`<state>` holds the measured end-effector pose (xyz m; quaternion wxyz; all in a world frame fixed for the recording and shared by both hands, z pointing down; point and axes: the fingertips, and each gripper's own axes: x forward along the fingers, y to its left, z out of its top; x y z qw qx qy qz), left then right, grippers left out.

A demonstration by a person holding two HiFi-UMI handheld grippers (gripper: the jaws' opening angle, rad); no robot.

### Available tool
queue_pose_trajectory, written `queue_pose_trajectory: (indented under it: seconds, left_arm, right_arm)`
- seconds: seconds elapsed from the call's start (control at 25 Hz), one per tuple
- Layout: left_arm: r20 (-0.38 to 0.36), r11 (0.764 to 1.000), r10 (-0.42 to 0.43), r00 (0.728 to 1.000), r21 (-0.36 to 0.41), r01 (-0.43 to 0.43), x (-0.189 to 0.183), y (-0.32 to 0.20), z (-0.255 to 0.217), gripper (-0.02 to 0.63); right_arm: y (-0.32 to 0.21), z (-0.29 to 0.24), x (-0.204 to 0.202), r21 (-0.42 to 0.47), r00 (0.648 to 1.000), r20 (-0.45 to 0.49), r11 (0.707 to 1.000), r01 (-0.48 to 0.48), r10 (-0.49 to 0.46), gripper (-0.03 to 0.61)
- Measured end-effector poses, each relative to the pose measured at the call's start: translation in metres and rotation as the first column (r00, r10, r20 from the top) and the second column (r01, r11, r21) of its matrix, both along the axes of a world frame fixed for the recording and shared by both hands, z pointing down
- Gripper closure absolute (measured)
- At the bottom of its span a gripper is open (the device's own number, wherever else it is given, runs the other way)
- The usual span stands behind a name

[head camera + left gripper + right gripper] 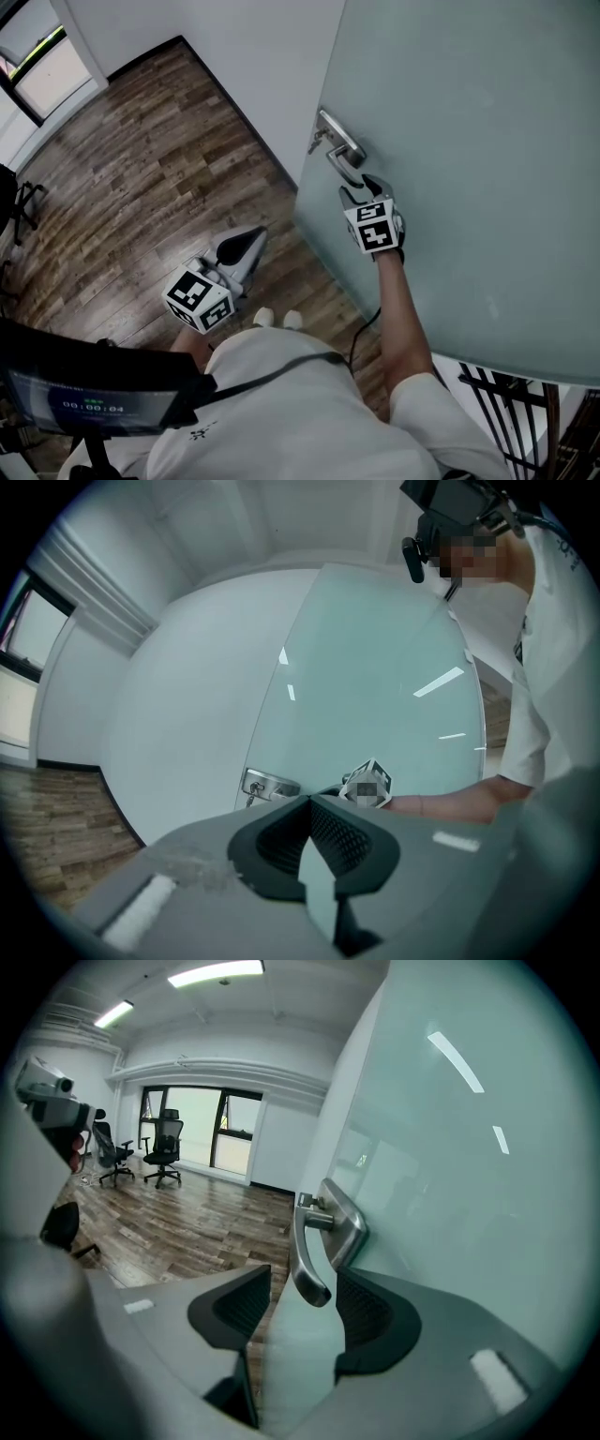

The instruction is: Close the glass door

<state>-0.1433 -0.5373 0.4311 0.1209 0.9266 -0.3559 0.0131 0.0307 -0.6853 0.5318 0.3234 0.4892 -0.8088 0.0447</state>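
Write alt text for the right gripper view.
The right gripper, jaws open, straddles the tip of a metal lever handle on a frosted glass door, not gripping it. Behind lies a wood floor with office chairs by windows.

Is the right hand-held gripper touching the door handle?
Apart. The right gripper view shows the door handle between the right hand-held gripper's open jaws, gaps both sides.

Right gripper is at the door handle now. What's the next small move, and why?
Probably close the right gripper on the handle: the lever's tip sits between its fingers, which stand apart and do not press it. A firm hold seems needed before the glass door, standing open, can be swung shut.
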Motion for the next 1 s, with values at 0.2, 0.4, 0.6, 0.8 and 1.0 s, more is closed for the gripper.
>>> queue_pose_trajectory:
  seconds: [0.2, 0.4, 0.6, 0.8, 1.0]
  left_arm:
    - [0.005, 1.000, -0.013, 1.000, -0.003, 0.013, -0.004, 0.003, 0.002, 0.607]
    - [0.008, 1.000, -0.017, 1.000, -0.009, 0.017, -0.008, 0.005, 0.004, 0.607]
    - [0.005, 1.000, -0.006, 1.000, -0.010, 0.006, -0.007, 0.012, 0.001, 0.607]
    - [0.008, 1.000, -0.007, 1.000, -0.012, 0.007, -0.006, 0.007, 0.003, 0.607]
    - [-0.002, 1.000, -0.017, 1.000, -0.003, 0.017, -0.024, 0.021, -0.010, 0.607]
  right_arm:
    - [-0.006, 0.011, 0.002, -0.012, 1.000, -0.025, 1.000, 0.007, -0.008, 0.406]
    - [-0.008, 0.012, 0.004, -0.038, 0.997, -0.051, 0.998, 0.053, -0.055, 0.465]
    - [-0.005, 0.008, 0.002, -0.040, 0.997, -0.054, 0.998, 0.055, -0.057, 0.469]
    - [-0.009, 0.010, 0.004, -0.053, 0.996, -0.058, 0.997, 0.062, -0.065, 0.471]
    - [0.012, -0.004, -0.012, -0.051, 0.995, -0.064, 0.996, 0.073, -0.076, 0.471]
